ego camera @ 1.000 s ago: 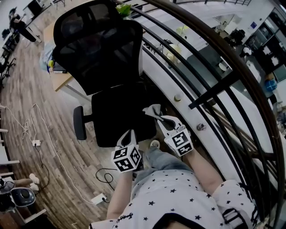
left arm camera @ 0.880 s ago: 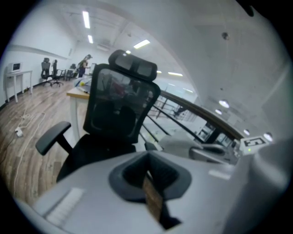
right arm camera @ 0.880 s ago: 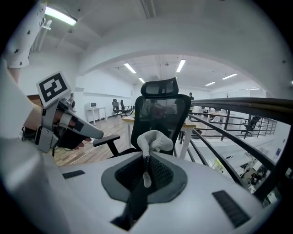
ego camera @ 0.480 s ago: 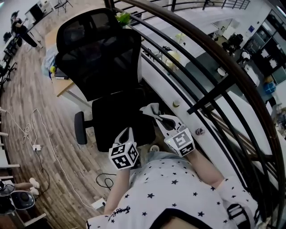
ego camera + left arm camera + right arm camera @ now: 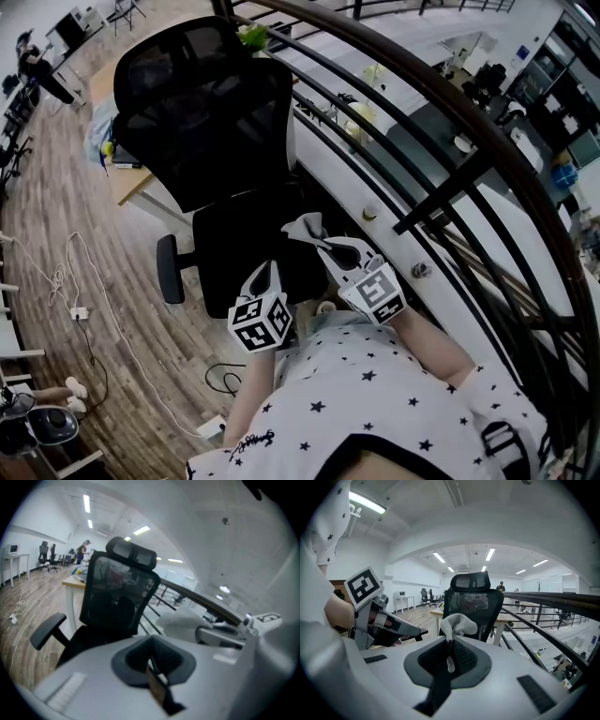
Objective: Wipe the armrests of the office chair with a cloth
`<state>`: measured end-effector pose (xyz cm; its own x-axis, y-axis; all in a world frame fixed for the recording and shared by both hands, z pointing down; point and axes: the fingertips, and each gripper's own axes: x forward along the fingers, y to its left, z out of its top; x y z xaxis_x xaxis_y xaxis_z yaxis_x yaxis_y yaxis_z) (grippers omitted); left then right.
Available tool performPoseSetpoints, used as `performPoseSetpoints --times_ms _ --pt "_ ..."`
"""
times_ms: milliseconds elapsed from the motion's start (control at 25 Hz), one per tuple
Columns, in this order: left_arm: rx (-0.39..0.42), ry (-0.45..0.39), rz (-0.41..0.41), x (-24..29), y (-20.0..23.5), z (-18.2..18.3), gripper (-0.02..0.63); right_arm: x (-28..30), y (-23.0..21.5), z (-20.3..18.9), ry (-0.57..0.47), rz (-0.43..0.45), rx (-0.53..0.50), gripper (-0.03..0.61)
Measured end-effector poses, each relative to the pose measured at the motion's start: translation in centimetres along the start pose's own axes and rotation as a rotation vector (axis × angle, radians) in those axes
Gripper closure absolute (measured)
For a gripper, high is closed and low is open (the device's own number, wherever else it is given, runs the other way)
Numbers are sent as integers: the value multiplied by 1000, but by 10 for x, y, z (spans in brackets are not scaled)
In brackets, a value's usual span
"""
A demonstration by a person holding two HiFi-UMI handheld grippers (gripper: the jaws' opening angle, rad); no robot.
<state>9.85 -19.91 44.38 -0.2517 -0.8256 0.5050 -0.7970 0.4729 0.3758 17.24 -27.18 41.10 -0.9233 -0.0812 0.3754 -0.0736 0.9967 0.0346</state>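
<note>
Jaws pinching cloth [image 5: 458,623], right gripper [image 5: 324,247], office chair [image 5: 202,112] ahead

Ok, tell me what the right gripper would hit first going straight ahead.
Probably the office chair, its mesh back dead ahead beyond the cloth clamped in the right gripper; depth is unclear.

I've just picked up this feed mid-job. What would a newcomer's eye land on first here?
The big black mesh office chair fills the upper left of the head view and faces the person, with a dark curved railing sweeping down the right. In front of the person, the right gripper pinches a bunched pale cloth above the seat. The left gripper hangs beside it, shut and empty.
</note>
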Motion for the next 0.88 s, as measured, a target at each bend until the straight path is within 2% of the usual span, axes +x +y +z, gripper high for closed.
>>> performPoseSetpoints --times_ms 880 --pt "-3 -1 -6 6 1 -1 609 -2 -6 3 -46 1 59 552"
